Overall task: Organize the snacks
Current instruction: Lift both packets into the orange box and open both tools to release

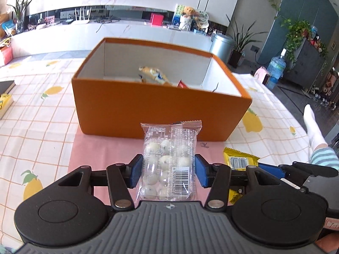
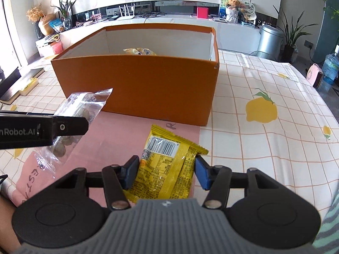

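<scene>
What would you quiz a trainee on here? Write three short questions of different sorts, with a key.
1. Fill the gap: the yellow foil snack packet between the right gripper's fingers lies on a ___ mat.
2. True or false: the open orange cardboard box is empty.
3. Which gripper holds the clear plastic packet of white round sweets off the table?
A. left gripper
B. right gripper
C. neither

Key: 1 pink; 2 false, snack packets lie inside; 3 A.
</scene>
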Action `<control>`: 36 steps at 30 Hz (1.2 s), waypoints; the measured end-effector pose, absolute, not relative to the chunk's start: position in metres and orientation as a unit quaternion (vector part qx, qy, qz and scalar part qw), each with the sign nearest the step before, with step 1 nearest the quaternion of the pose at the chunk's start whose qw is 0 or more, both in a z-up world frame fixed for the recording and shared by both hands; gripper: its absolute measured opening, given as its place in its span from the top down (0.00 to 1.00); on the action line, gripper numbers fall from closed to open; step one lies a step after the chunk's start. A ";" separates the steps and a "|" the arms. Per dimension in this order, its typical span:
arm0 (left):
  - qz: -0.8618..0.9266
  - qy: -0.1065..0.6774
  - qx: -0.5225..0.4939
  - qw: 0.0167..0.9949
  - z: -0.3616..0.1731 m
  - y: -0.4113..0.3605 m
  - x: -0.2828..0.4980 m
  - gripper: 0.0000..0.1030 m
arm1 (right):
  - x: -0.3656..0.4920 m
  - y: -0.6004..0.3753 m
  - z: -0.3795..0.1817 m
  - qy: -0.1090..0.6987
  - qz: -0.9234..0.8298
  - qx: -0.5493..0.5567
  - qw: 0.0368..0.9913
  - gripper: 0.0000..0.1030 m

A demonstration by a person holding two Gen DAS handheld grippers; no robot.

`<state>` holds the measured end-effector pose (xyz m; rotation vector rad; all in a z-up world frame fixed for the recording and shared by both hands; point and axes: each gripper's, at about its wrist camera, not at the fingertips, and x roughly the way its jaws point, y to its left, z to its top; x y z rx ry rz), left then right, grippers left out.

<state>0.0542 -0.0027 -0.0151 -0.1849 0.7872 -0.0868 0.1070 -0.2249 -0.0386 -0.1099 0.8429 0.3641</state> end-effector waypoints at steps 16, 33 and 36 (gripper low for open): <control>-0.033 0.321 -0.081 0.943 0.053 0.006 0.078 0.43 | 0.113 -0.204 0.049 0.304 0.215 -0.103 0.922 0.48; -0.022 0.306 -0.059 0.950 0.065 0.023 0.143 0.43 | 0.197 -0.159 0.068 0.285 0.223 -0.156 0.919 0.48; -0.022 0.317 -0.057 0.946 0.057 0.028 0.157 0.43 | 0.218 -0.153 0.064 0.295 0.218 -0.154 0.917 0.48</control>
